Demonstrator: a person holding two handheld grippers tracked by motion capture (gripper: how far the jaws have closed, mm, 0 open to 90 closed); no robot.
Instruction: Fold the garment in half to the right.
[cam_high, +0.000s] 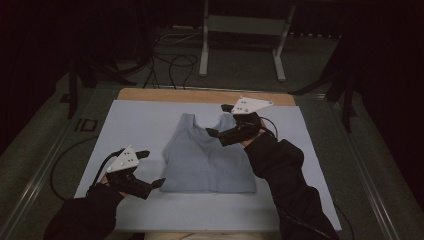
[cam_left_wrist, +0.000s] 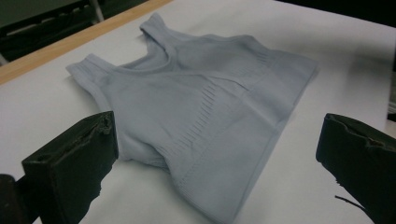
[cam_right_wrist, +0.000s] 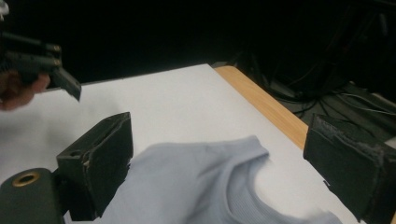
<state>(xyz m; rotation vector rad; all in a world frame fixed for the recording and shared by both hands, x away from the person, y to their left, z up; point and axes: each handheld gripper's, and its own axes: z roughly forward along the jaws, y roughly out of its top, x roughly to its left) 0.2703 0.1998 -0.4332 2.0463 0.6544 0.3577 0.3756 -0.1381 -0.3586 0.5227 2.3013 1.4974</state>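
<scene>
A soft, ribbed grey top (cam_high: 207, 157) lies flat on the white mat (cam_high: 140, 120). The left gripper (cam_high: 152, 169) hovers at its 8 o'clock corner, jaws wide, holding nothing. The right gripper (cam_high: 219, 120) hovers at 1 o'clock, jaws wide and empty.

Dim room, black at the edges; only the pale surface (cam_high: 150, 125) catches light. Soft shadows. The gripper views are slightly blurred and grainy.

The high view looks forward and down over the whole counter (cam_high: 150, 120). Each gripper view sits low and close, looking between its own jaws. All three share the pale tank top (cam_high: 207, 160) (cam_left_wrist: 205, 112) (cam_right_wrist: 196, 182).
</scene>
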